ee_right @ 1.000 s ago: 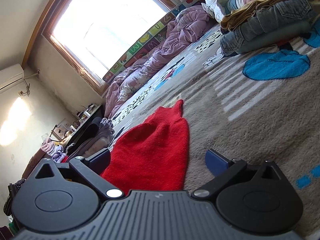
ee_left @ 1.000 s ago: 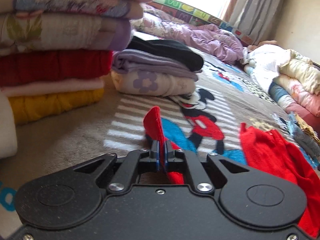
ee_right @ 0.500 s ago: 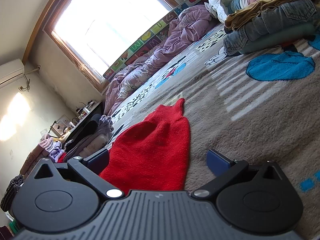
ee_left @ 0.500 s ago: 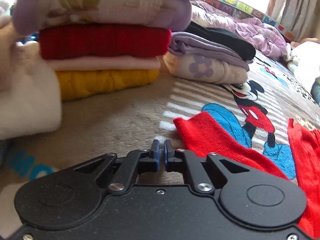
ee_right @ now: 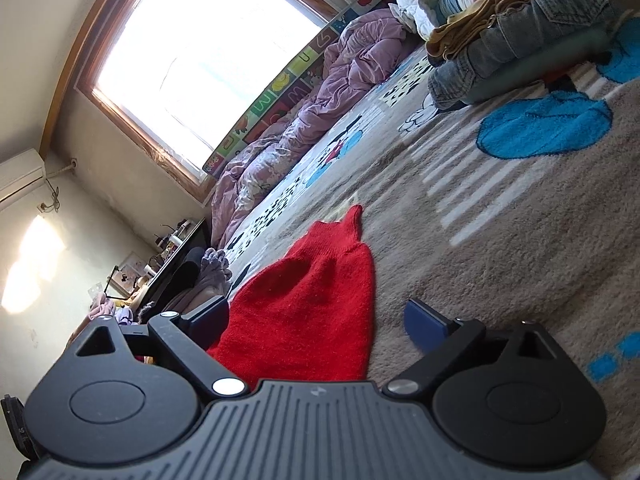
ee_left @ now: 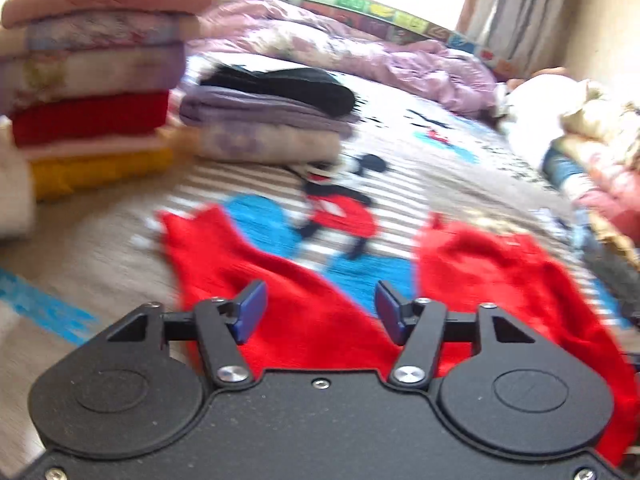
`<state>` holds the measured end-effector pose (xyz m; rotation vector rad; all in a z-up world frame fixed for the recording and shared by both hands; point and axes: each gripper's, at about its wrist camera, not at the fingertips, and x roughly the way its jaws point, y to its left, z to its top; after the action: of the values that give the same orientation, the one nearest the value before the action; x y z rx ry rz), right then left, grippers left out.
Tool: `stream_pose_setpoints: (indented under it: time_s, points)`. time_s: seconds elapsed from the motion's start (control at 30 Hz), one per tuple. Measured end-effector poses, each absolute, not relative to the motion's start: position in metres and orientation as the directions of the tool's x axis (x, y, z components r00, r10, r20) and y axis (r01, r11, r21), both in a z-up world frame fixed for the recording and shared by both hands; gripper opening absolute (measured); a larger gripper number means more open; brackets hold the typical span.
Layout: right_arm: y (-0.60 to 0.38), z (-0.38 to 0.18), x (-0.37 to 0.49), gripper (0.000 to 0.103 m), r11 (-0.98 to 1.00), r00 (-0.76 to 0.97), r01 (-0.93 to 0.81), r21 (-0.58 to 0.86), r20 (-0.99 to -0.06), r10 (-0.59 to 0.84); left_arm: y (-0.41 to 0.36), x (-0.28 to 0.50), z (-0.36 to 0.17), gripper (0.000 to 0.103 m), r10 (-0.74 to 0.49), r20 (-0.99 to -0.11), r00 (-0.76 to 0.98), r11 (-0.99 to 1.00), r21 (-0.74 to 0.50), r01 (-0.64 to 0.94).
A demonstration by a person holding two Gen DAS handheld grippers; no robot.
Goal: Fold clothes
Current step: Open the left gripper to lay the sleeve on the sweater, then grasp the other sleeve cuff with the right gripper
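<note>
The left hand-held gripper [ee_left: 320,308] is spread wide with nothing between its blue pads, poised over the red sweater [ee_left: 280,292] that lies flat on the cartoon-print blanket [ee_left: 120,248]. A tall stack of folded clothes [ee_left: 92,80] sits at 10 o'clock, a smaller folded pile [ee_left: 272,120] at 12 o'clock. The right hand-held gripper [ee_right: 316,320] is also wide open and empty, low over the blanket, with part of the sweater [ee_right: 312,300] between its fingers. Folded jeans [ee_right: 520,44] lie at 2 o'clock.
</note>
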<state>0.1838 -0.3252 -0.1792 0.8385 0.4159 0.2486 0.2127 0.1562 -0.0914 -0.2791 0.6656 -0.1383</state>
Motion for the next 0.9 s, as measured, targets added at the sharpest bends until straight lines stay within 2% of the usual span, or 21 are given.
stream_pose_setpoints:
  time_s: [0.1,0.2,0.37,0.63,0.8,0.9]
  points:
    - [-0.326,-0.174,0.188,0.084,0.65,0.882,-0.059,0.758,-0.266,0.39,0.122,0.218,-0.101,0.075,-0.313,-0.588,0.745,0.921,-0.38,0.087]
    - [-0.324,-0.169,0.197,0.082,0.691,0.869,-0.06,0.72,-0.304,0.391,0.093,0.216,-0.114,0.078,-0.373,-0.589,0.717,0.903,-0.407,0.135]
    - [-0.329,-0.172,0.218,0.078,0.716,0.843,-0.03,0.698,-0.367,0.393,0.067,0.218,-0.125,0.087,-0.365,-0.616,0.698,0.918,-0.365,0.157]
    - [-0.325,-0.167,0.262,0.078,0.746,0.783,-0.038,0.665,-0.444,0.435,0.073,0.229,-0.132,0.088,-0.437,-0.595,0.675,0.879,-0.442,0.179]
    - [-0.324,-0.163,0.3,0.061,0.759,0.737,-0.061,0.648,-0.483,0.472,0.086,0.237,-0.135,0.088,-0.475,-0.577,0.665,0.841,-0.52,0.15]
    - [-0.325,-0.164,0.319,0.059,0.751,0.716,-0.055,0.658,-0.498,0.489,0.092,0.24,-0.137,0.088,-0.497,-0.563,0.661,0.816,-0.563,0.134]
